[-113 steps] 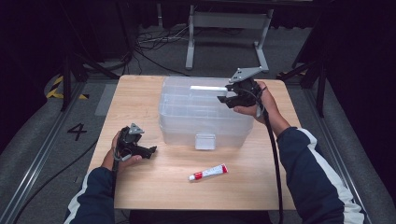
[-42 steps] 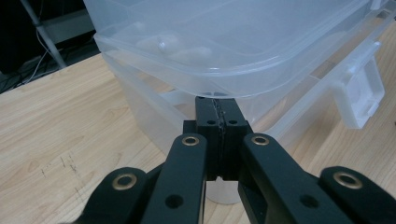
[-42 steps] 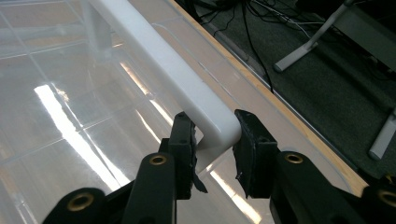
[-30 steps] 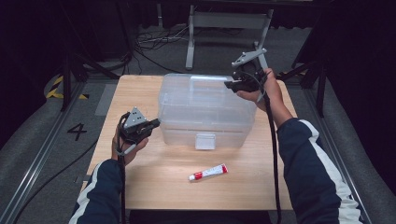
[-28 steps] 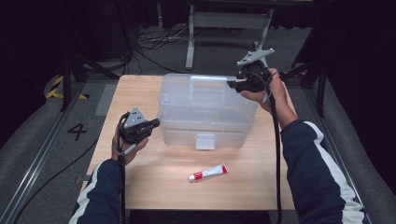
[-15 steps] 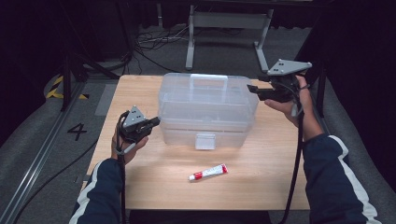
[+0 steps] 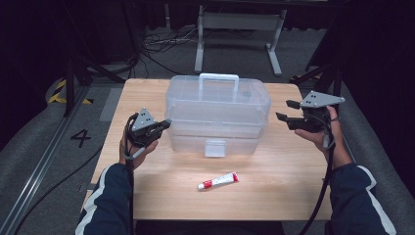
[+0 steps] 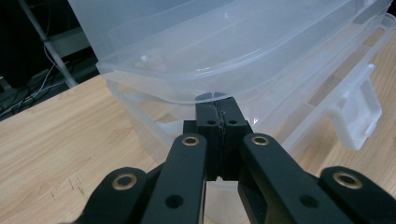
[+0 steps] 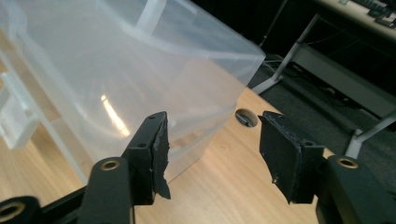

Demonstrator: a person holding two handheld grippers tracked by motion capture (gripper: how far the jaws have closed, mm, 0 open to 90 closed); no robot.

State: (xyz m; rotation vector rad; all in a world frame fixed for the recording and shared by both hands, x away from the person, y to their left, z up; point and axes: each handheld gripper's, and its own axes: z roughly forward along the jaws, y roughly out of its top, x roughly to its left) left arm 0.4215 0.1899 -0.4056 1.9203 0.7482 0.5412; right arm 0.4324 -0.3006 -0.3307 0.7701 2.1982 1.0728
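Note:
A clear plastic storage box (image 7: pixel 218 115) with a white carry handle (image 7: pixel 219 84) upright on its lid and a front latch (image 7: pixel 215 147) stands mid-table. My left gripper (image 7: pixel 166 123) is shut and empty, its tips at the box's left end (image 8: pixel 205 74), just under the lid's rim. My right gripper (image 7: pixel 286 112) hovers off the box's right end (image 9: pixel 140 88), apart from it. Its jaws have just been opening and stand open with nothing between them (image 9: pixel 211 144). A red and white tube (image 7: pixel 218 180) lies on the table in front of the box.
The wooden table (image 7: pixel 293 181) has a small round hole (image 9: pixel 246 117) near its right side. Metal stand legs (image 7: pixel 235 29) and cables (image 7: pixel 161 44) occupy the dark floor behind. A floor rail (image 7: pixel 44 161) runs along the left.
My right gripper left the top of the box, moved right and down beyond its right end, and opened wider. The handle now stands upright on the lid. The left gripper stayed put.

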